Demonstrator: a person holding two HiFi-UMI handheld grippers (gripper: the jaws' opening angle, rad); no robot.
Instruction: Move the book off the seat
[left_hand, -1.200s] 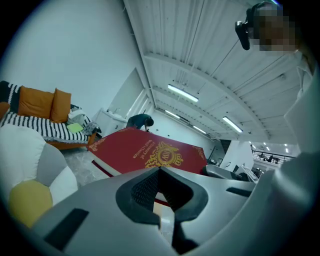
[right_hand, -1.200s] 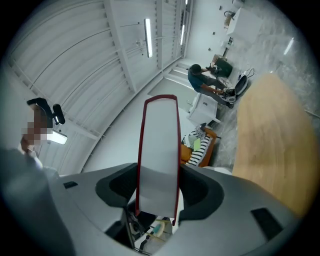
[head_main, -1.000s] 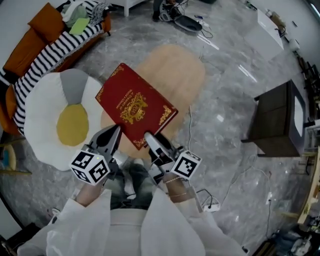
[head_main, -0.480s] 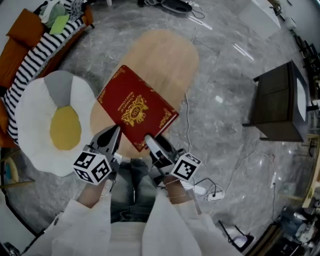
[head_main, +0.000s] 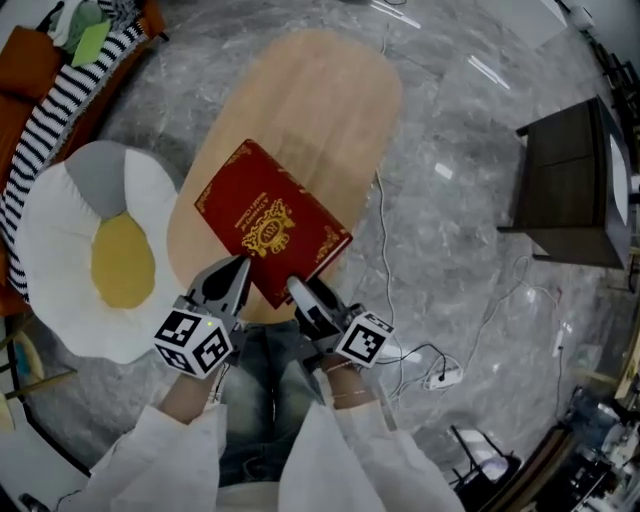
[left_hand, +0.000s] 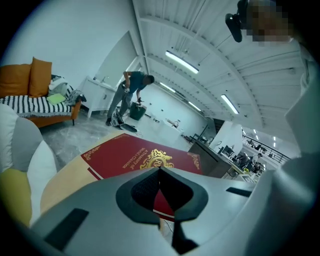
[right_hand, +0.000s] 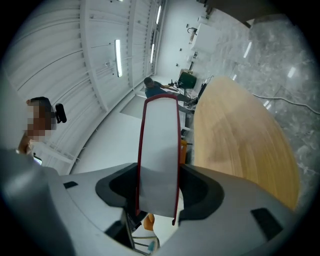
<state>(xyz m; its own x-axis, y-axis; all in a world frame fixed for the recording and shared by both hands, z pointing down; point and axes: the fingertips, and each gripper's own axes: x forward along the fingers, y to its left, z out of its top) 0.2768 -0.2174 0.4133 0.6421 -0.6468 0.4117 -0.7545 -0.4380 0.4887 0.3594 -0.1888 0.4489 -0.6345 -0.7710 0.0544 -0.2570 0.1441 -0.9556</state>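
- The grey marbled floor (head_main: 450, 230) spread beneath and all round both grippers.
- An oval wooden top (head_main: 320, 110) stretched away ahead of the grippers, with its near end just under their tips.
- A fried-egg cushion (head_main: 100, 260) lay on the floor to the left gripper's left. A black-and-white striped sofa (head_main: 60, 115) stood beyond it, farther ahead and left.
- A dark cabinet (head_main: 565, 185) stood well off to the right gripper's right.
- The red book (head_main: 270, 220) was just ahead of both grippers, over the wooden top's near end, with one corner pointing back between them. Its cover bore a gold crest, gold corner ornaments and gold lettering that seemed to begin "ATTORNEY OF"; the rest was too small to read.
- The right gripper (head_main: 298, 288) was clamped on the book's near edge, and the white page edge (right_hand: 159, 150) filled the gap between its pads.
- The left gripper (head_main: 240, 268) had its jaws drawn together at the tips with nothing between them. It lay over the cover's near-left edge; whether it touched the cover I could not tell.
- Each gripper carried a marker cube (head_main: 193, 342) patterned in black-and-white squares.
- A thin white cable (head_main: 384, 250) trailed over the floor to the right gripper's right.
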